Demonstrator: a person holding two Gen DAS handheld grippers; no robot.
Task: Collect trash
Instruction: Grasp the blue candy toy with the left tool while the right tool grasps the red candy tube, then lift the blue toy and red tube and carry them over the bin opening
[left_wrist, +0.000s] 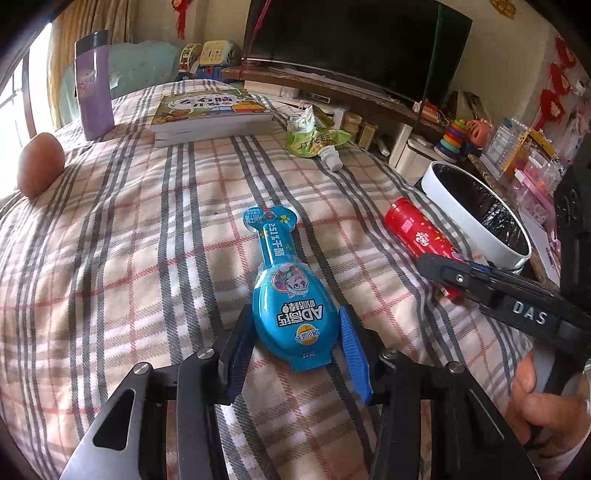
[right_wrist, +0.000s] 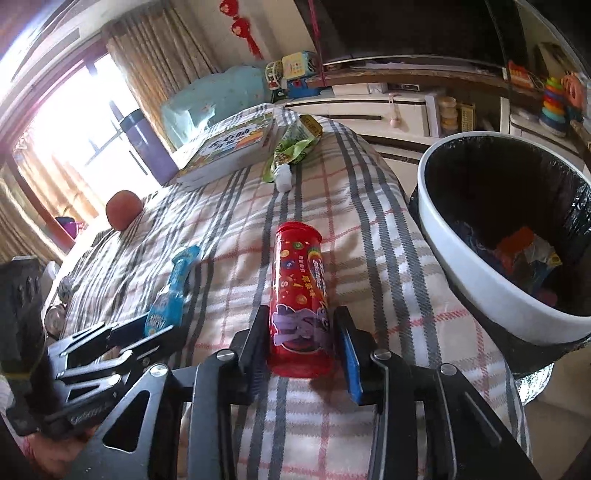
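Note:
A blue bottle-shaped snack pack (left_wrist: 291, 295) lies on the plaid cloth, its wide end between the fingers of my left gripper (left_wrist: 295, 317); the jaws stand open around it with small gaps. It also shows in the right wrist view (right_wrist: 173, 291). A red candy can (right_wrist: 299, 299) lies between the fingers of my right gripper (right_wrist: 301, 317), which is open around it. The can (left_wrist: 417, 236) and right gripper also show in the left wrist view. A green squeeze pouch (left_wrist: 314, 136) lies farther back. A white trash bin (right_wrist: 476, 273) with a black liner stands right of the table.
A stack of children's books (left_wrist: 210, 114), a purple box (left_wrist: 94, 88) and a brown egg-shaped object (left_wrist: 38, 164) sit at the far side. The bin (left_wrist: 476, 221) holds some wrappers. A TV and shelves with toys stand behind.

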